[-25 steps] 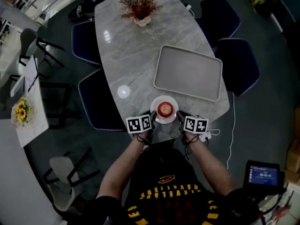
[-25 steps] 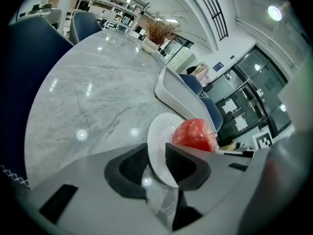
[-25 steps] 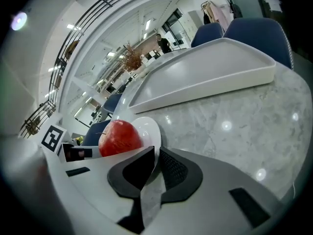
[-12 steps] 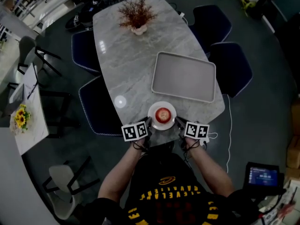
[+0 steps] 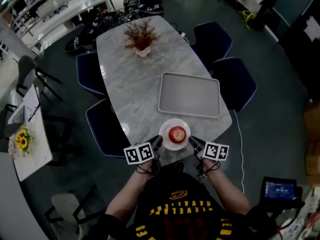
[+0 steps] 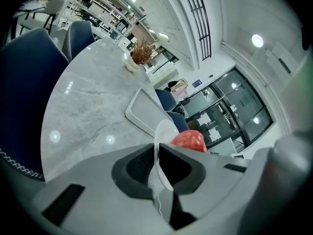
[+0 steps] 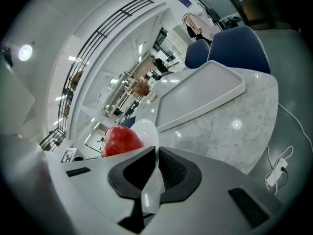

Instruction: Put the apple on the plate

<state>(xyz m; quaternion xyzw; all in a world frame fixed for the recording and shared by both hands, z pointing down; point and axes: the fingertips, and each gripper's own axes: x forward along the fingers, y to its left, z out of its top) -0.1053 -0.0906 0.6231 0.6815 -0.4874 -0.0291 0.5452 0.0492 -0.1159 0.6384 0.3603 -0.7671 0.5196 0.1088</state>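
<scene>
Up off the table (image 5: 135, 84) comes the plate (image 5: 175, 121), which a second ago lay flat on the marble at the near edge; we now carry it between both grippers, raised over that same 6 o'clock end of the table. Our hands have risen with it, and the whole tabletop looks smaller and farther below than before. The apple (image 5: 177, 134) sits where it sat earlier, in the middle of the plate. Our left gripper (image 5: 158, 142) takes the rim at the plate's 8 o'clock, and in the left gripper view its jaws are closing with the thin white rim between the pads and pinched there. Our right gripper (image 5: 192, 142) takes the rim at 4 o'clock, its pads clamped on the white edge in the right gripper view, with the red apple just beyond. The grey tray (image 5: 190, 95) lies on the table at the plate's 12 o'clock, apart from it, and the dried plant (image 5: 141, 36) stands far off at 11 o'clock, both unmoved.
</scene>
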